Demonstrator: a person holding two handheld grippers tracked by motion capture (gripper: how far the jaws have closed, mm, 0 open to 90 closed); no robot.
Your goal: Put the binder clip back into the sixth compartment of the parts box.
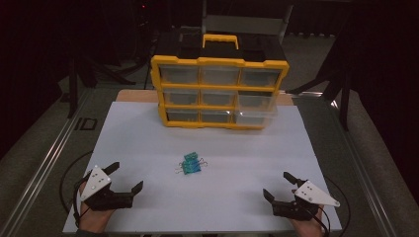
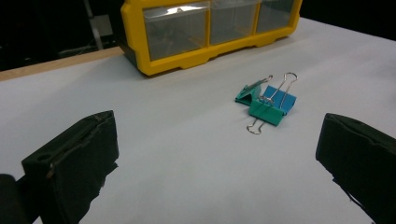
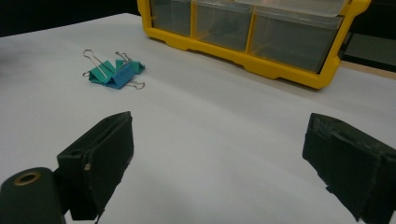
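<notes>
A small heap of binder clips (image 1: 189, 164), green and blue with wire handles, lies in the middle of the white table (image 1: 148, 143). From the left gripper view the clips (image 2: 267, 102) sit ahead and to the right of the jaws. In the right gripper view the same clips (image 3: 113, 72) lie far ahead on the left. My left gripper (image 1: 126, 177) rests near the front left of the table, open and holding nothing. At the front right my right gripper (image 1: 277, 185) is open too, its jaws wide apart over bare table.
A yellow drawer organiser (image 1: 218, 91) with clear drawers and a black top handle stands at the back of the table. One drawer (image 1: 255, 109) at its lower right is pulled partly out. Dark floor and stands surround the table.
</notes>
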